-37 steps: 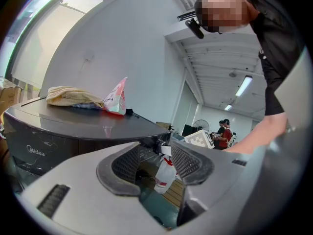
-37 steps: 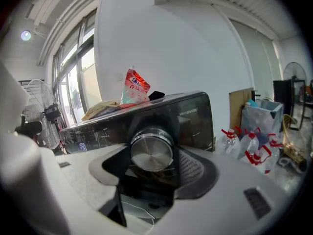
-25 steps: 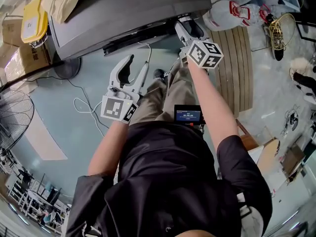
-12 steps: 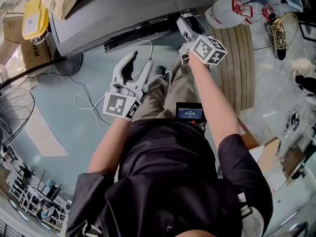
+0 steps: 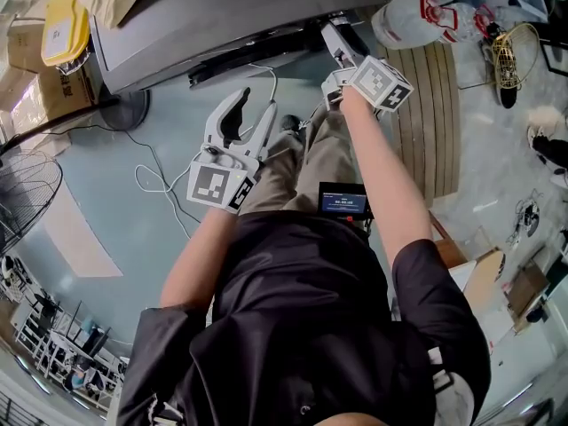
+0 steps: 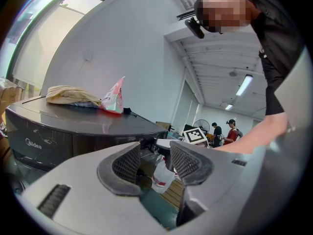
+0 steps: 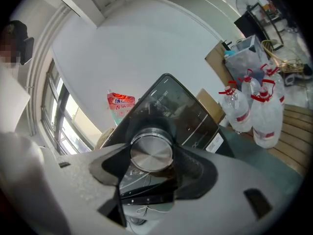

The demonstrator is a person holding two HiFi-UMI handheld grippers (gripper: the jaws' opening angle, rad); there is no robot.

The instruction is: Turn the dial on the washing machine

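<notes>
at the front panel of the dark washing machine [image 5: 222, 16], near the corner at the person's right, clamps the right gripper [image 7: 150, 156] onto the round silver dial [image 7: 151, 148], one pad pressed against each side of its rim. reaches there with the right arm stretched forward, the gripper's marker cube [image 5: 380, 82] just short of the machine's front edge. holds the left gripper [image 6: 154, 163] back from the machine, over the grey floor [image 5: 106, 211], jaws spread apart and gripping nothing, with only a far-off bottle [image 6: 161, 174] visible through the gap. on the machine's lid, a beige cloth [image 6: 68, 94] and a pink-and-white packet [image 6: 113, 98] just beside it. to the right of the person's legs, a slatted wooden pallet [image 5: 435, 122], with clear water bottles [image 7: 254, 111] clustered at its far end, close to the machine. off to the left, a standing fan [image 5: 31, 193] on the floor.
</notes>
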